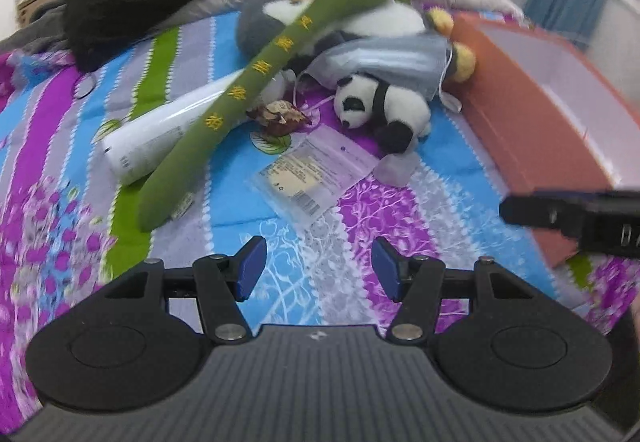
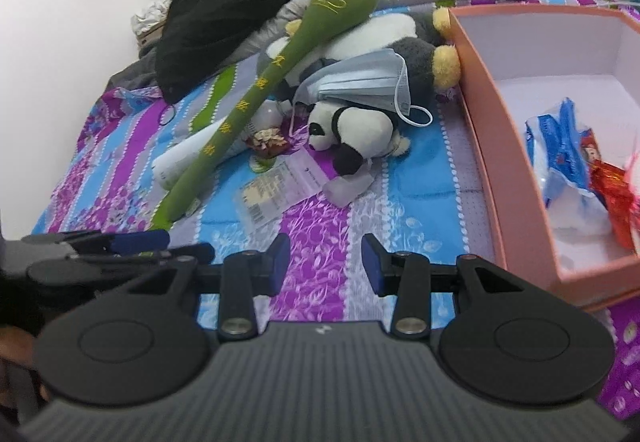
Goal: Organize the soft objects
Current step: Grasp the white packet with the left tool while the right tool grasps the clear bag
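Left tongs and right tongs stand spread and empty above the striped floral bedspread. Small black-and-white plush panda lies uncollected beside the open salmon cardboard box, evidently its destination.

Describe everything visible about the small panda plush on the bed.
The panda plush is a small, fuzzy black-and-white toy with black ears, eye patches and limbs. It lies on its side on the striped floral bedspread, face toward the green plush club. A blue face mask drapes over its back; a larger grey plush sits behind it.
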A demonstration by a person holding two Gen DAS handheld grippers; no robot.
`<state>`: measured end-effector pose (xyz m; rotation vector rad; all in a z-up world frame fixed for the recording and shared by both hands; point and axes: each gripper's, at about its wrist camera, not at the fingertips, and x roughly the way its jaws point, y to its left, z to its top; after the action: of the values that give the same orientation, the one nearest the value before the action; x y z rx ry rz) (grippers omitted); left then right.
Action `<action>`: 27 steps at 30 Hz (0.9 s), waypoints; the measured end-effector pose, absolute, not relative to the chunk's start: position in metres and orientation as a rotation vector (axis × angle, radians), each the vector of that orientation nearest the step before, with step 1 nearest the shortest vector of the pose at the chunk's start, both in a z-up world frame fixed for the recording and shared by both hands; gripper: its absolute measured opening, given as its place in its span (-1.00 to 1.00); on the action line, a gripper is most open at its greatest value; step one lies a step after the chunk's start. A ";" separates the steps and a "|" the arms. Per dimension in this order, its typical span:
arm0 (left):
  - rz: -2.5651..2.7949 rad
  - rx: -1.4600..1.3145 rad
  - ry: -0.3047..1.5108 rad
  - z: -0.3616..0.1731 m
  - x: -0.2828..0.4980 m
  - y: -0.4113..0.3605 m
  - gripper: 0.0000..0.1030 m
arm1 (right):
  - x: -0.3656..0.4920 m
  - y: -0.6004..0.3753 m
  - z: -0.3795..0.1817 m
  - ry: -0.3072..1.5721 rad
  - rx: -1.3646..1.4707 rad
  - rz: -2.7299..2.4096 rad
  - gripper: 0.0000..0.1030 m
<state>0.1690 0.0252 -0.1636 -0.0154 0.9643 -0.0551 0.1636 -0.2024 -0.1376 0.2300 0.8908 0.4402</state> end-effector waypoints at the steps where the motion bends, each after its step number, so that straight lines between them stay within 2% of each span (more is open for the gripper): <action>1: -0.061 0.002 0.970 -0.168 0.175 0.025 0.24 | 0.171 -0.201 -0.142 0.900 0.234 0.433 -0.11; 2: -0.071 0.022 0.978 -0.173 0.183 0.025 0.24 | 0.177 -0.200 -0.145 0.909 0.238 0.425 0.04; 4: -0.084 0.049 0.986 -0.180 0.195 0.025 0.24 | 0.190 -0.199 -0.153 0.923 0.252 0.403 0.13; 10: -0.142 0.118 0.990 -0.200 0.233 0.024 0.37 | 0.227 -0.196 -0.176 0.984 0.334 0.362 0.13; 27: -0.281 0.217 0.969 -0.243 0.281 0.037 0.47 | 0.285 -0.163 -0.216 1.075 0.376 0.389 0.12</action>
<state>0.2805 0.0374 -0.2427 0.2166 0.9694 -0.2808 0.2845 -0.1627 -0.2157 0.3760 1.0753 0.3893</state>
